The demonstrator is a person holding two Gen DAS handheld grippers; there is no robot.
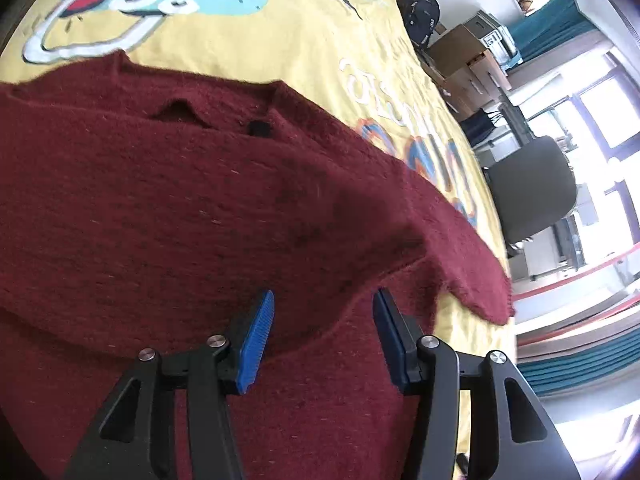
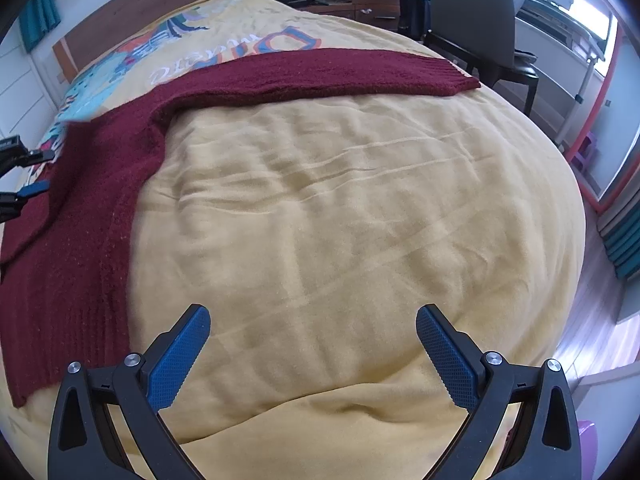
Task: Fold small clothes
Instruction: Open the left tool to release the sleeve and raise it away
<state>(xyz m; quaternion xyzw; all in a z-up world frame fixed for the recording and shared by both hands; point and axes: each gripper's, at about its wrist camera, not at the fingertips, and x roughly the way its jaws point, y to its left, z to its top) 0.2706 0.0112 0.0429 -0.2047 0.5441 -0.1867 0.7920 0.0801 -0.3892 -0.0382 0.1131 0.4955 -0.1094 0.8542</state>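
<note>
A dark red knitted sweater (image 1: 168, 208) lies spread on a yellow blanket (image 1: 304, 44) that covers a bed and carries a bright cartoon print and white lettering. In the left wrist view the sweater fills the left and centre of the picture, its neckline at the far side and one sleeve (image 1: 460, 264) reaching out to the right. The left gripper (image 1: 323, 320) hangs over the body of the sweater with its jaws apart, the blue pads (image 1: 256, 340) holding nothing; a raised fold of knit runs across between and just beyond the two fingertips. To the right of the bed stand a black backpack (image 1: 420, 12), cardboard boxes (image 1: 464, 56) and a grey chair (image 1: 532, 188) by bright windows. In the right wrist view the sweater (image 2: 72, 216) lies along the left edge, and its sleeve (image 2: 340, 72) stretches across the far side of the bed toward the right. The left gripper (image 2: 28, 172) shows at the far left edge, over the sweater. The right gripper (image 2: 313, 320) is spread wide over bare, wrinkled blanket (image 2: 340, 220), gripping nothing, and the sweater's ribbed hem lies just beside its left finger, apart from it. The chair (image 2: 472, 12) stands at the upper right.
</note>
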